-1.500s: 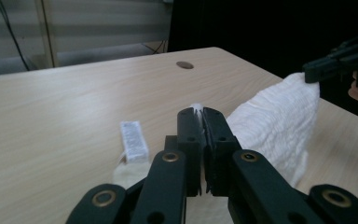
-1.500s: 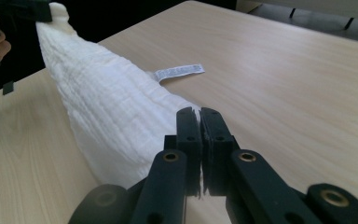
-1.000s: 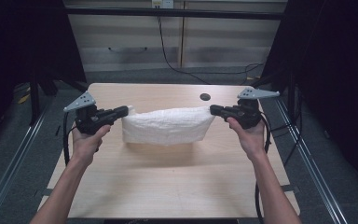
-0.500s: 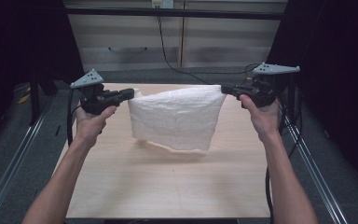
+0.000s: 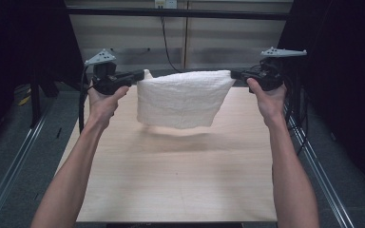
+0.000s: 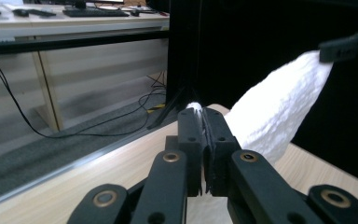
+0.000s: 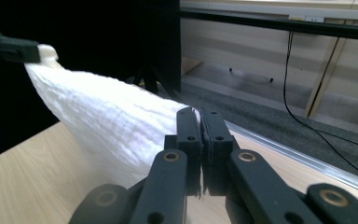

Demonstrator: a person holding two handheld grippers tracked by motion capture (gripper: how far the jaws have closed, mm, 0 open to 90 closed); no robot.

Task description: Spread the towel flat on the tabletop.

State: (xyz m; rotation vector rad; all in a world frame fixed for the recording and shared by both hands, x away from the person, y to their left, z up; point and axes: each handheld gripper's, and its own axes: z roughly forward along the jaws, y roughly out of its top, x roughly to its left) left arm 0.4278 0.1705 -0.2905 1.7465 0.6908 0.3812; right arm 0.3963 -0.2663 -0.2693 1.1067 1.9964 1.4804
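**Towel up, corners at risk**

Towel [image 5: 180, 97] hangs above the table [image 5: 171, 180], stretched btwn both hands. Left gripper [image 5: 138, 75] & right gripper [image 5: 235, 74] clamped on top corners. Thin pinch: a tug apart could slip a corner, dropping it.

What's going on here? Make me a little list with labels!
thing held: white towel
left gripper: shut on one top corner
right gripper: shut on the other top corner
towel's place: hanging between the two grippers, above the table
towel's bottom edge: off the wood, shadow under it
behind the table: cable hanging down
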